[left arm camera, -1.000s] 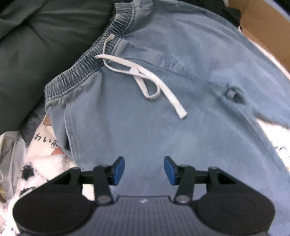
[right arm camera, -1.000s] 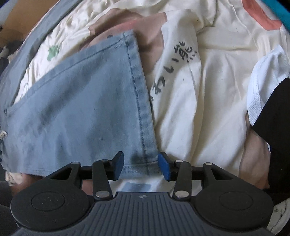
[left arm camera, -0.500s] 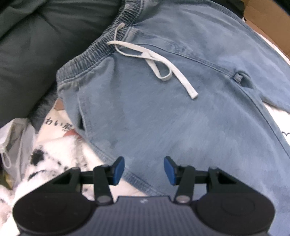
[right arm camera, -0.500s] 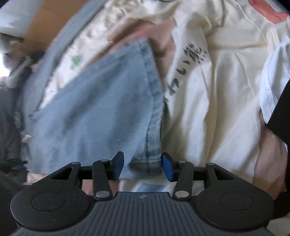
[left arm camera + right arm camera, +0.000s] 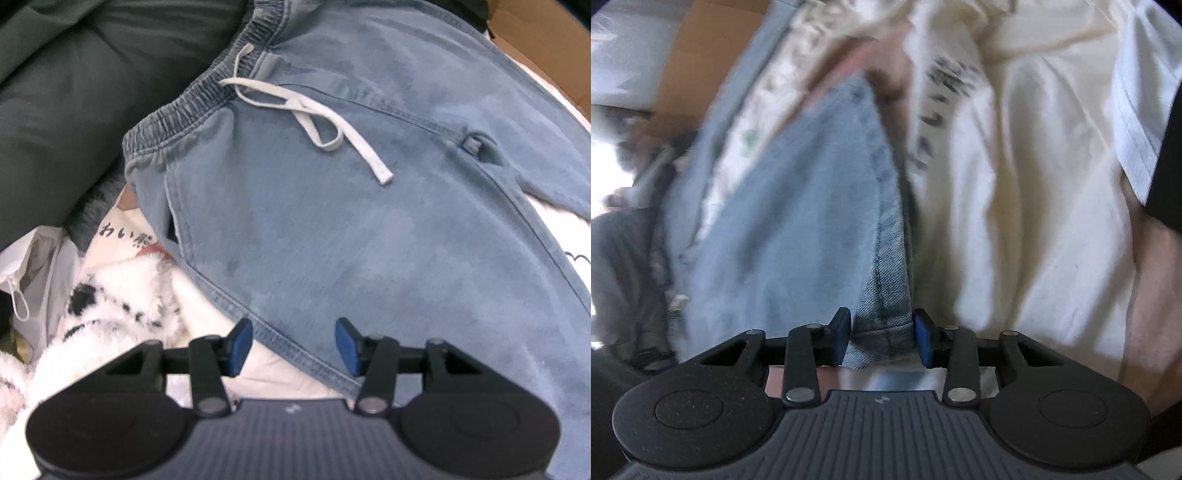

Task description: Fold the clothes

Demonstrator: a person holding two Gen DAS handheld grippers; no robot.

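Blue denim trousers [image 5: 332,229] with an elastic waistband and a white drawstring [image 5: 314,122] lie spread on the bedding. My left gripper [image 5: 293,345] hangs open just above their stitched side edge, which runs between the blue pads without touching them. In the right wrist view, the leg hem [image 5: 886,321] of the same trousers is bunched into a ridge between the pads of my right gripper [image 5: 882,332]. Its jaws are closing, and both pads press on the denim.
A dark green cloth [image 5: 55,92] lies beyond the waistband. A fluffy white-and-black fabric [image 5: 110,295] and a white plastic bag [image 5: 33,266] sit at the left. Cream printed bedding [image 5: 1015,184] lies under the trousers. Cardboard [image 5: 535,44] is at the far right.
The left gripper drifted sideways until the trousers' side edge came between its open fingers. The right gripper tilted up and narrowed its jaws onto the hem, which bunched up.
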